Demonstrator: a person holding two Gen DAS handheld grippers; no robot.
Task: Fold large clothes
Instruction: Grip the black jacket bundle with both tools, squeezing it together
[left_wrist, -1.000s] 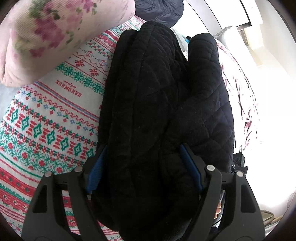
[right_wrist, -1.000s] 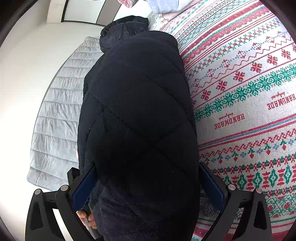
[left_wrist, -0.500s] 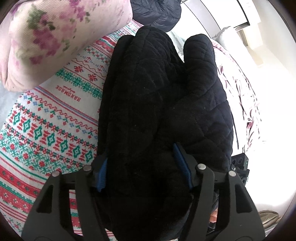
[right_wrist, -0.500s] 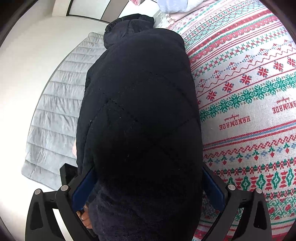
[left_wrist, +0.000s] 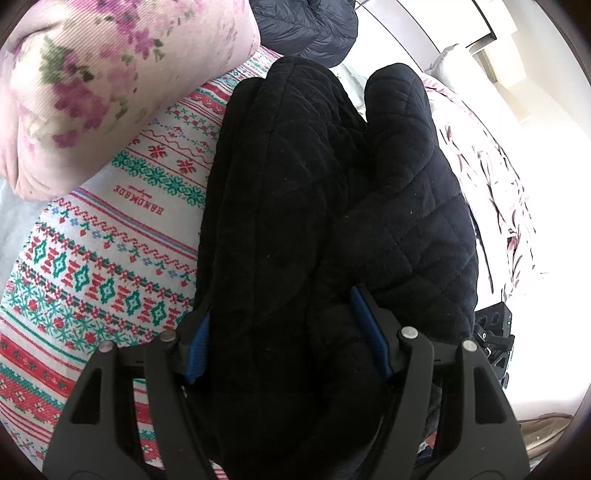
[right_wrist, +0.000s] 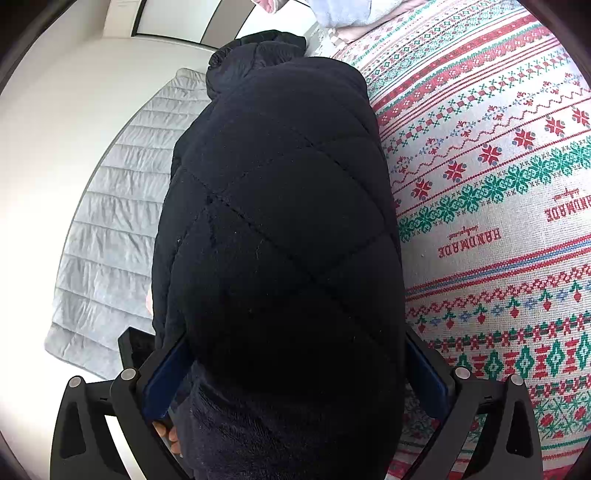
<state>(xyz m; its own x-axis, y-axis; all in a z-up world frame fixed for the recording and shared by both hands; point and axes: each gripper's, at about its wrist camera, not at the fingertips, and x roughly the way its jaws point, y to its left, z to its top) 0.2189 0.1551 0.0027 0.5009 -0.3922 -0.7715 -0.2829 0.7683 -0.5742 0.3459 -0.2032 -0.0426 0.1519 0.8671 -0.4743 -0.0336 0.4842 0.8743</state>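
Both the left gripper (left_wrist: 280, 332) and right gripper (right_wrist: 295, 365) are clenched on the black quilted coat (left_wrist: 332, 221). This probably gathers the bulk for folding across the patterned bedspread (right_wrist: 498, 221)

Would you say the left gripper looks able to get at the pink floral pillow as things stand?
Probably not yet: the left gripper has its jaws closed around the black quilted coat, so though the floral pillow lies unobstructed ahead-left, it must let go first.
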